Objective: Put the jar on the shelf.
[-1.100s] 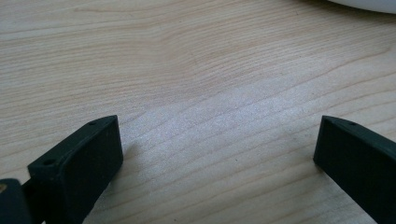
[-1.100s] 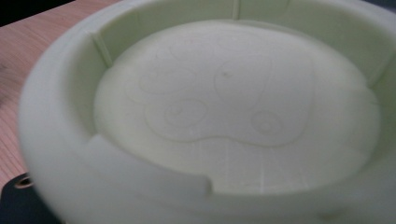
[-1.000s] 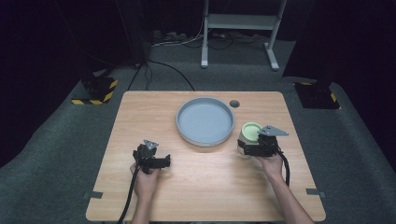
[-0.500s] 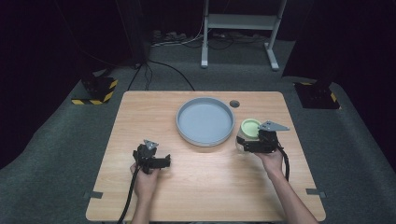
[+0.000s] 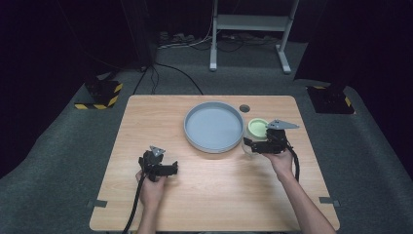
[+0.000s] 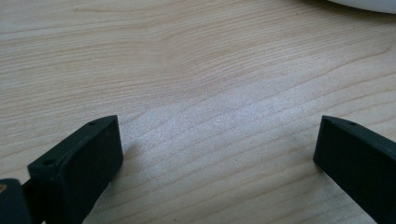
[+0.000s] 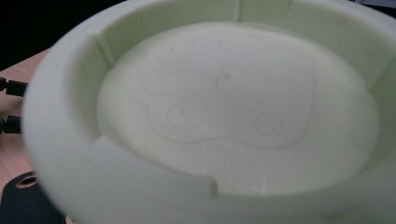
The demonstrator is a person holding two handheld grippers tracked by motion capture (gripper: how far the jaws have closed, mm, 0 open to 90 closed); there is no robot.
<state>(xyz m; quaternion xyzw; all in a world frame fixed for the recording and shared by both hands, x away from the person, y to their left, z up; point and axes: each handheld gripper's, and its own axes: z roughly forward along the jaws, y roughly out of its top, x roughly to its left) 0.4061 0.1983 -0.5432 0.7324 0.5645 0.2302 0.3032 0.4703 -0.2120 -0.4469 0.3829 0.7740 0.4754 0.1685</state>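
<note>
Two hand-held grippers are over a wooden table [image 5: 209,195]. Left hand-held gripper [image 5: 168,169] sits low at the near left of the table, well apart from everything else; the left gripper view shows its two black jaws spread wide over bare wood, with nothing between them. Right hand-held gripper [image 5: 249,145] is at the right side of the table, right at a pale green cup [image 5: 258,128], which stands just beside the right rim of a round grey tray [image 5: 213,146]. In the right gripper view the cup's [image 7: 205,107] open top is very close to the camera: a thick rounded rim, inner ribs on the wall, and a faint outline moulded into the flat bottom. One black jaw part appears at the lower left corner of that view, under the rim. Whether the right jaws are closed on the cup cannot be told. The tray lies at the centre of the table's far half.
</note>
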